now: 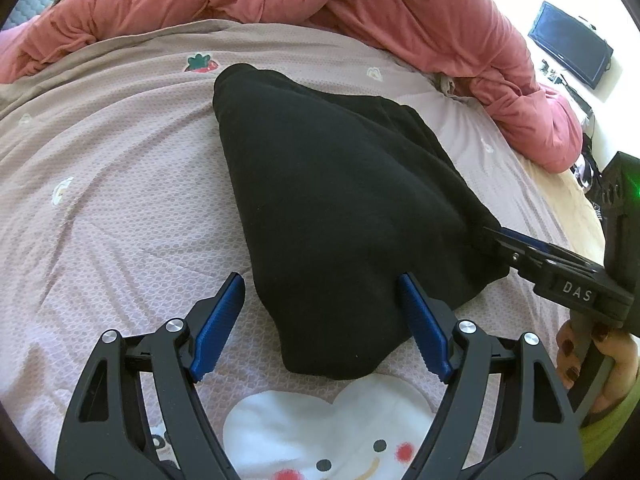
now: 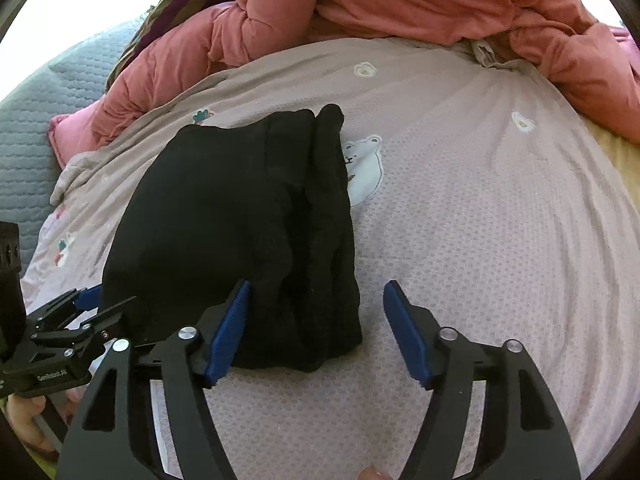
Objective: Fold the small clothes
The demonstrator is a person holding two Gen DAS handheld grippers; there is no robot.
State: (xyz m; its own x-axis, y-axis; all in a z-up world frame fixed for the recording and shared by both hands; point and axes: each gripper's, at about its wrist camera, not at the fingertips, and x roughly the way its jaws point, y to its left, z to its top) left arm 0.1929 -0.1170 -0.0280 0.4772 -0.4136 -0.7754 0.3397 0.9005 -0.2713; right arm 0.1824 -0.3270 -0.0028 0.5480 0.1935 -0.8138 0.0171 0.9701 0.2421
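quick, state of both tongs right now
left tongs: open, straddling the black garment, no grip.
right tongs: open, garment edge between them, not pinched.

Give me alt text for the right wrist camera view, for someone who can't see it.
A folded black garment lies on a pinkish bedsheet, its near right corner between the open blue-padded jaws of the right gripper. The left gripper reaches its left edge, and a rumpled pink quilt is heaped behind.

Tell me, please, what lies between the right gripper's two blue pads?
In the right wrist view, the right gripper stands open; the black garment's near corner and bare bedsheet lie between its pads.
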